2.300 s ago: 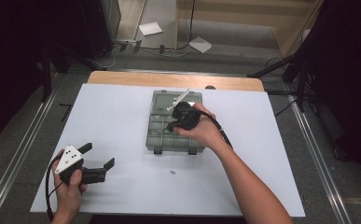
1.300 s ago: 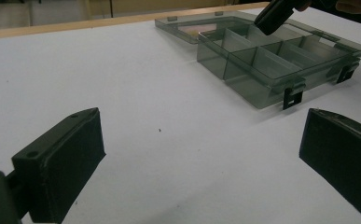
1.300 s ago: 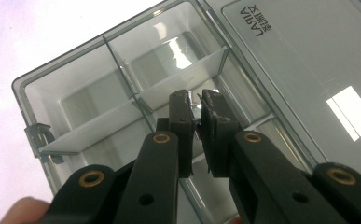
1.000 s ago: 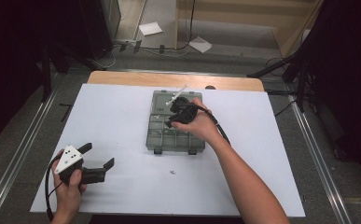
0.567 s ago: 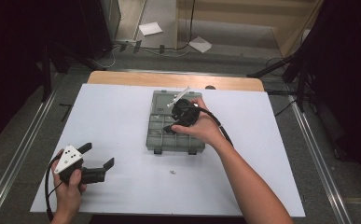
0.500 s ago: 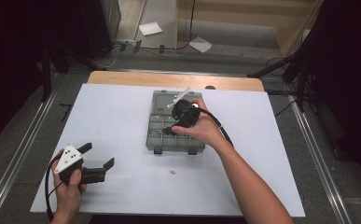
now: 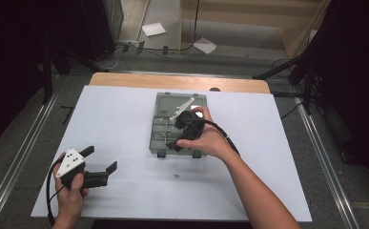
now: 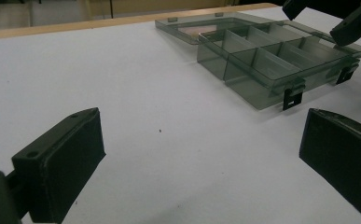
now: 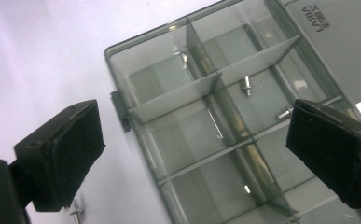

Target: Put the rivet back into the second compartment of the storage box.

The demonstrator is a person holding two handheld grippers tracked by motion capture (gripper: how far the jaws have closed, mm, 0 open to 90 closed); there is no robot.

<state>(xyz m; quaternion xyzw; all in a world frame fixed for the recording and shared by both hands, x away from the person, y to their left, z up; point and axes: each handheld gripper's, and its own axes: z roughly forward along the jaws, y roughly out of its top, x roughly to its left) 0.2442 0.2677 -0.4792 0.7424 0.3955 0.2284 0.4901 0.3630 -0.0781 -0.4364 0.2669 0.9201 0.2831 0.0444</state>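
Box mid-table, lid laid open behind it. Two screws inside one compartment; another screw on the table before the box. Right gripper above the box, left gripper well apart at front left.

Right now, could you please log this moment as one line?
right tool: open, empty, over organizer box | screws in compartment | left tool: open, on table

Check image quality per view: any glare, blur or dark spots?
High view: table evenly lit, surroundings dark, bright glare on the box by the right gripper. Left gripper view: near jaws soft, box sharp. Right gripper view: reflections on the dividers, screws slightly soft.
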